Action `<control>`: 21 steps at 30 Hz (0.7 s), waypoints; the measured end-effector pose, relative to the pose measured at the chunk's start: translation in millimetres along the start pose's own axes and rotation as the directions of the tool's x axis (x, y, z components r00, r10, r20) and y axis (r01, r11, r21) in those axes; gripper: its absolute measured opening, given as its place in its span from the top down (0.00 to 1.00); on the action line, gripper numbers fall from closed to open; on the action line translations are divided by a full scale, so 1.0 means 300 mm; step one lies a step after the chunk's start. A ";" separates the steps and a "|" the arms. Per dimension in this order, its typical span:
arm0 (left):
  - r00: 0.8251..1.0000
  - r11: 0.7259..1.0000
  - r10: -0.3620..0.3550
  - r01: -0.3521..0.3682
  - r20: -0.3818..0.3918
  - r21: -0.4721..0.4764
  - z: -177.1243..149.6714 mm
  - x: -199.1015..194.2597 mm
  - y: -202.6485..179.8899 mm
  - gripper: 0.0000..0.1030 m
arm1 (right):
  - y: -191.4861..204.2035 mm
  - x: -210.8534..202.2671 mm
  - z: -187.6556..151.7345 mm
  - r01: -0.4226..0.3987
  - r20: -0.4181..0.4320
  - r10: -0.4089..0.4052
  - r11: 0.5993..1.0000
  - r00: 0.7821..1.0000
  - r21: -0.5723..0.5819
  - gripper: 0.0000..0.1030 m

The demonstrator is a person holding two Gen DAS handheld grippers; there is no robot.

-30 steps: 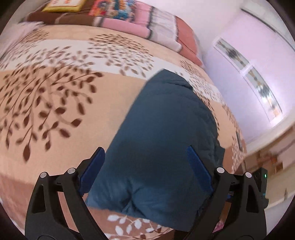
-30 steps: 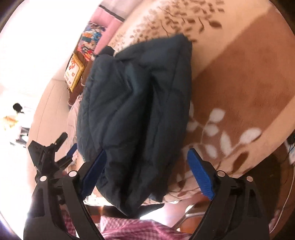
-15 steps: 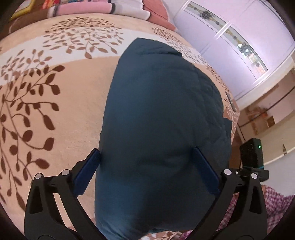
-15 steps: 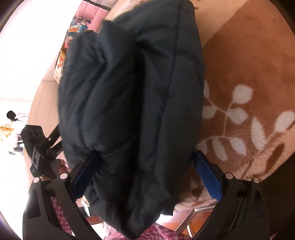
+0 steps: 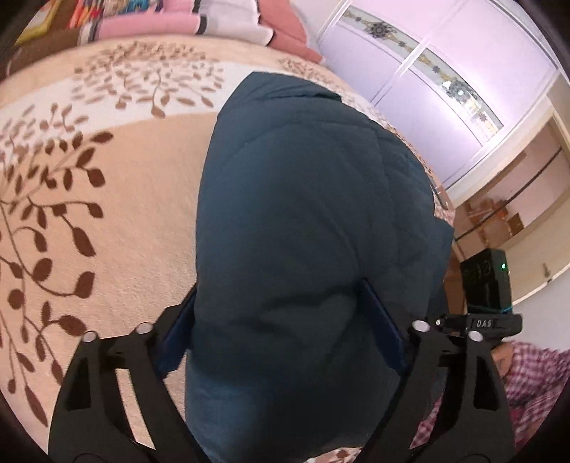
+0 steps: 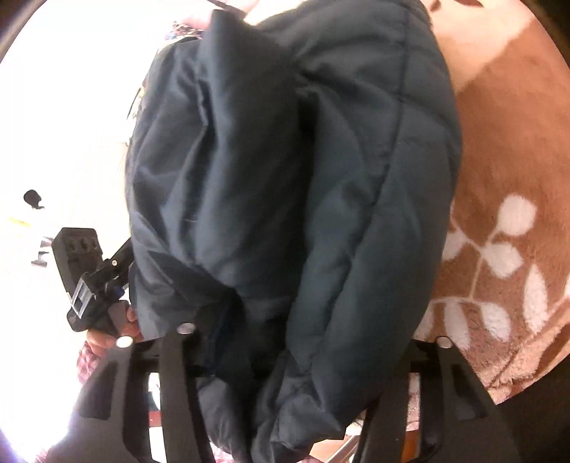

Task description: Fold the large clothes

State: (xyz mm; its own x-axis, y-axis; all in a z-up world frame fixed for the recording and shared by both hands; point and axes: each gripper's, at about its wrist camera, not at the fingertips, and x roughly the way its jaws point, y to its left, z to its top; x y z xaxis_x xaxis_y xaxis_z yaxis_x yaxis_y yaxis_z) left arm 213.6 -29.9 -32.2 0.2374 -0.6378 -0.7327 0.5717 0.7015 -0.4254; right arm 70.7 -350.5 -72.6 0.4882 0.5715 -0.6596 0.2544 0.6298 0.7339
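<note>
A dark teal quilted jacket (image 5: pixel 306 213), folded into a thick bundle, lies on the leaf-patterned bed cover (image 5: pixel 107 213). My left gripper (image 5: pixel 281 320) has its jaws on both sides of the near end of the bundle, blue pads pressed into the padding. In the right wrist view the same jacket (image 6: pixel 302 178) fills the frame. My right gripper (image 6: pixel 306 338) straddles its other end; the fabric hides the fingertips. The right gripper also shows at the left wrist view's right edge (image 5: pixel 488 285), the left gripper at the right wrist view's left edge (image 6: pixel 89 281).
Pink, white and patterned pillows (image 5: pixel 178 17) lie along the head of the bed. A lilac wardrobe (image 5: pixel 445 89) stands at the right. The bed's near edge with brown cover and white leaves (image 6: pixel 506 267) is by the right gripper. My checked sleeve (image 5: pixel 527 377) is low right.
Both grippers moved forward onto the folded jacket from opposite ends. Their jaws, wide apart and short of it before, have narrowed and now press into the bundle.
</note>
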 end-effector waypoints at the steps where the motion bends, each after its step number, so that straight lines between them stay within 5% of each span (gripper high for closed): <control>1: 1.000 1.000 0.013 -0.013 0.019 0.011 -0.011 -0.013 -0.015 0.26 | 0.001 -0.007 0.000 0.001 0.001 -0.001 1.000 1.000 -0.009 0.54; 6: 0.992 0.995 0.097 -0.099 0.078 0.021 -0.069 -0.062 -0.086 0.32 | 0.002 0.020 0.010 0.007 0.005 -0.007 1.000 1.000 -0.028 0.59; 12: 0.979 0.984 0.171 -0.163 0.111 -0.073 -0.183 -0.137 -0.098 0.33 | 0.027 0.012 0.041 0.049 0.010 -0.048 0.994 0.999 -0.097 0.59; 21: 0.957 0.946 0.261 -0.227 0.127 -0.233 -0.288 -0.160 -0.084 0.26 | 0.056 0.074 0.092 0.121 -0.037 -0.128 0.982 0.991 -0.146 0.33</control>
State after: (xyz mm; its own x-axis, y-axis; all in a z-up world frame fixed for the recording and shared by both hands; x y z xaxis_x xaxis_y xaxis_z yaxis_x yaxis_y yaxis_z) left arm 119.9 10.5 -32.3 0.4762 -0.4674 -0.7448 0.3040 0.8823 -0.3593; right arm 109.0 -341.8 -70.4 0.4200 0.5055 -0.7537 0.1867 0.7646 0.6169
